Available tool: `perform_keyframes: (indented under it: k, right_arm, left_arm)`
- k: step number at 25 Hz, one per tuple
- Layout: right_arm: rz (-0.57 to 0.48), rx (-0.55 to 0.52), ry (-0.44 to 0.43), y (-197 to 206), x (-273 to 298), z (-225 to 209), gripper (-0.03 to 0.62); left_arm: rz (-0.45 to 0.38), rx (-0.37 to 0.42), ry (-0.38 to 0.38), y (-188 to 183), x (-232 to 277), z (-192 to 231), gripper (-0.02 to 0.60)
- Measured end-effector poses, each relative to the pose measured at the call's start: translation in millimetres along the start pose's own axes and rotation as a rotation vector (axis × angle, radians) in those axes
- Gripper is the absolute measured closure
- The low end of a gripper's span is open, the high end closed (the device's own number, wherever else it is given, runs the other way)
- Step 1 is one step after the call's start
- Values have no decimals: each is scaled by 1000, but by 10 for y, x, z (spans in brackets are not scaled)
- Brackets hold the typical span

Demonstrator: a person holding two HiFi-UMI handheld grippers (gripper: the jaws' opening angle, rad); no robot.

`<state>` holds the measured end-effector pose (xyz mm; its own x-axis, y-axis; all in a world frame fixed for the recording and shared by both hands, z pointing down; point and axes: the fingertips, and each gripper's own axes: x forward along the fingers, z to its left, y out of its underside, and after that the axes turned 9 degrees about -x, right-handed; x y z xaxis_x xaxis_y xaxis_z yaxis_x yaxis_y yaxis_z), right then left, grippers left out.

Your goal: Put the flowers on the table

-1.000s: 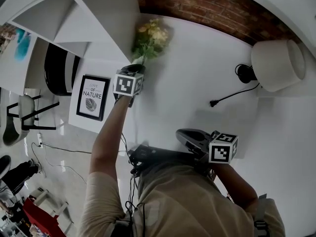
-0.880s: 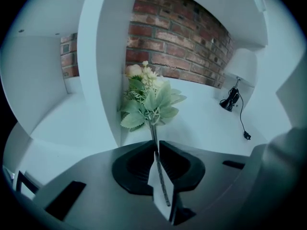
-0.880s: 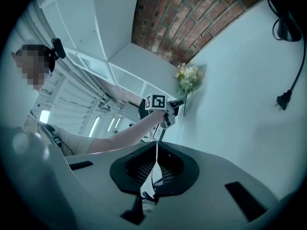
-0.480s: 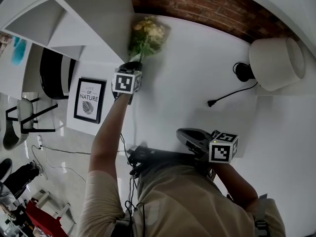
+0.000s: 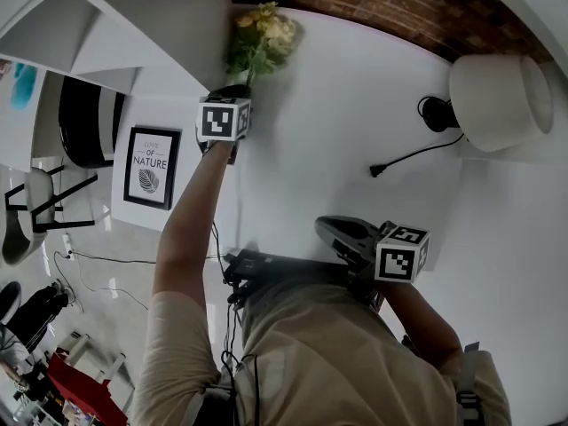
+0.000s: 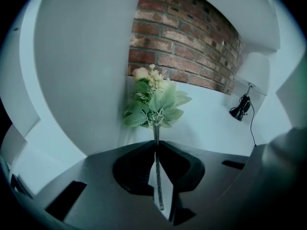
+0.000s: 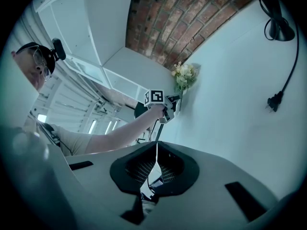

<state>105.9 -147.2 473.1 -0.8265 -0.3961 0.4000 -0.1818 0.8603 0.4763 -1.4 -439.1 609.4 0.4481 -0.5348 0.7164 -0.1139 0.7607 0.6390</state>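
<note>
Framed print (image 5: 147, 168): propped on the white shelving at the left, well apart from the job.
Left gripper (image 6: 156, 145): reached out to the table's back corner, its jaws have just been closing on the thin stem (image 6: 157, 176), which runs straight between them, and they are now pinched onto it.
Flowers (image 6: 154, 97): a small spray of pale blooms and soft green leaves, sticking out past the jaw tips, close to the white panel and the brick wall; I can't tell whether the heads rest on the table.
Handling: I'd judge it very light and probably artificial. The stem looks stiff enough to carry the head, while the leaves and petals would crush easily.
Where to hold: on the bare stem below the foliage, as now. The stem is so thin that it may twist or slide in the pads.
Table (image 5: 311, 131): white, with plenty of bare top to the right of the bunch.
Right gripper (image 7: 156, 148): held close to the body, jaws together, nothing in them.
Lamp (image 5: 499, 105): far right, its cord unplugged on the table.
</note>
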Motion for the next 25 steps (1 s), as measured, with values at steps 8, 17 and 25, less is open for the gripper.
perform_keyframes:
  k: [8,17,25]
  right_arm:
    - [-3,7,0,3,-11,-10,571]
    - [-33,5,-2,-36,-128,14,571]
    - [-34,-13,-15,2,-130,53,571]
  left_arm:
    - [0,-37,-5,5,50,14,546]
    - [11,40,144,-5,-424,-255,454]
    - [21,162,423,127,-1305,-576,453]
